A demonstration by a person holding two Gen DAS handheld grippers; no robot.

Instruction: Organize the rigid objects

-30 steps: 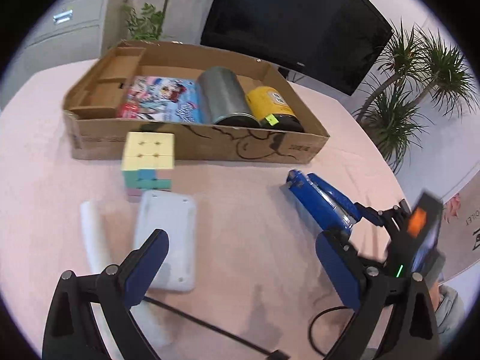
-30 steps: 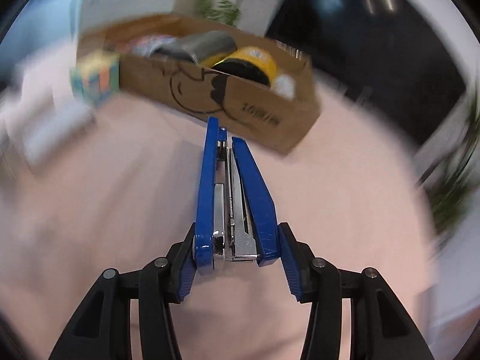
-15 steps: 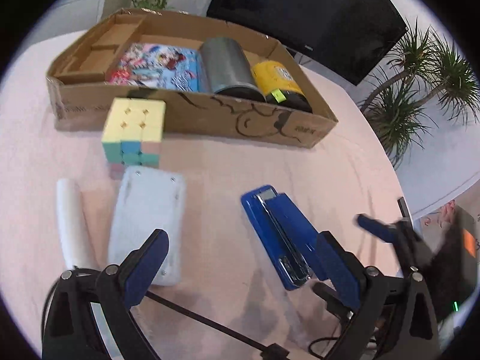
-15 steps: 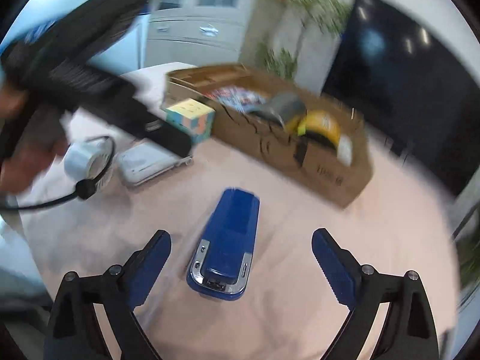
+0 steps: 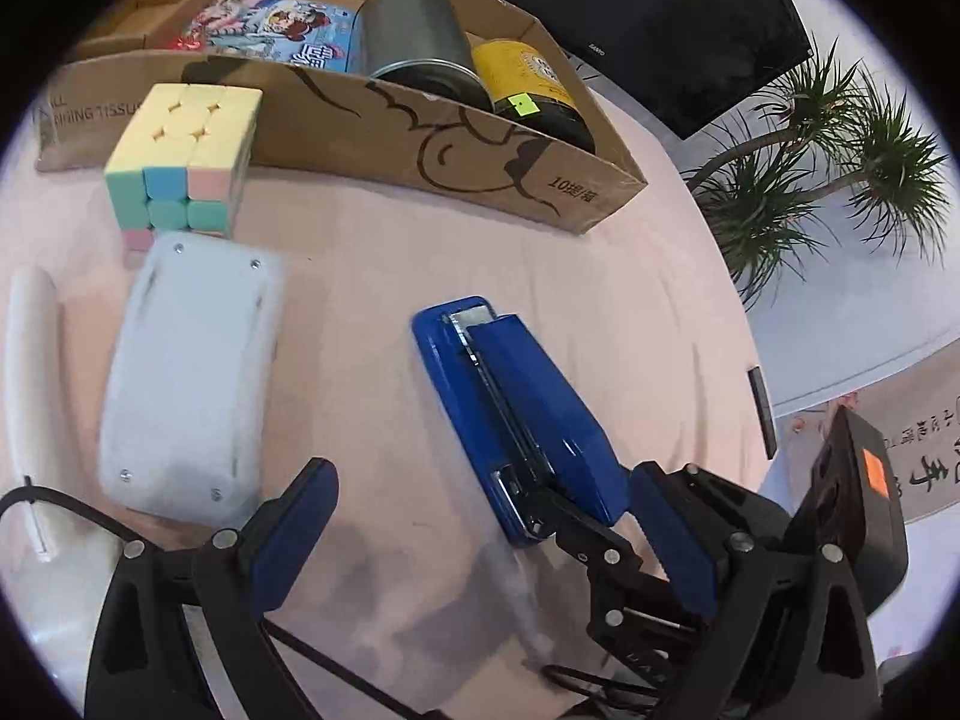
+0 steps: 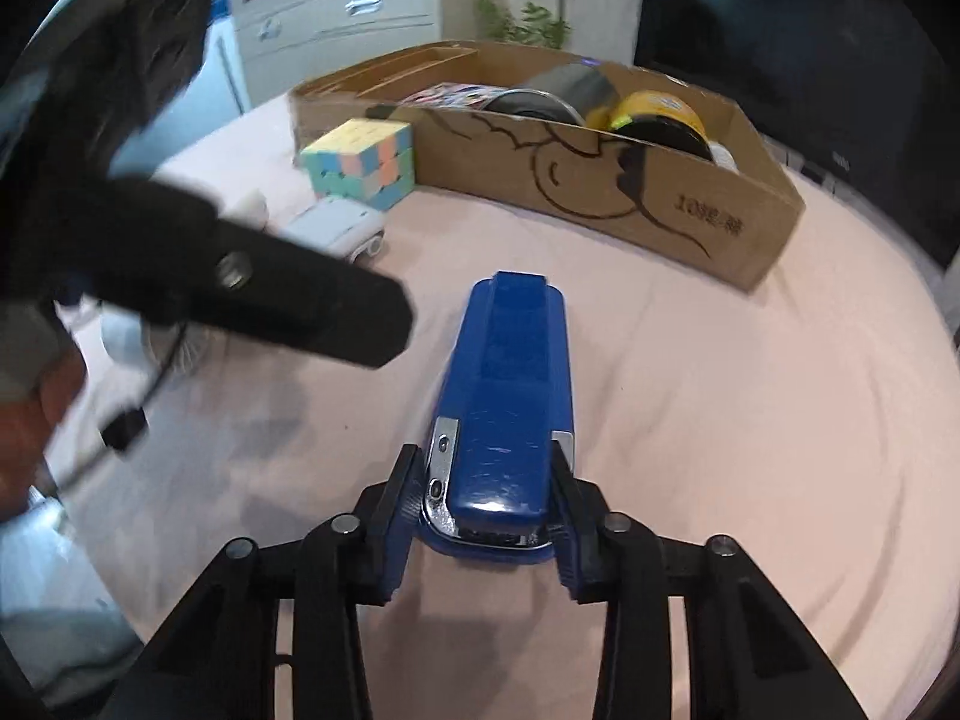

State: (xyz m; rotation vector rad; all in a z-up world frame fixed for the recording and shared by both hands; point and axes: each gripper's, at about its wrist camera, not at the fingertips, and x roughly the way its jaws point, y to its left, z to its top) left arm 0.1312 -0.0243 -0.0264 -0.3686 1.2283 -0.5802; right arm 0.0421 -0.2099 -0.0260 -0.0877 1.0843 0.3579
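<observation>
Blue stapler (image 6: 510, 396) upright on pink tablecloth, near cardboard box (image 6: 660, 204)

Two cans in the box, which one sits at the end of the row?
The yellow-labelled can, last in line before the cardboard box narrows; the grey metal can lies between it and the colourful packet.

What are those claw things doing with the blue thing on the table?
A person is tidying things into the cardboard box. The right gripper has its fingers squeezed on the back end of the blue stapler, which lies on the pink table. The left gripper is open and holds nothing. The puzzle cube is outside the box.
</observation>
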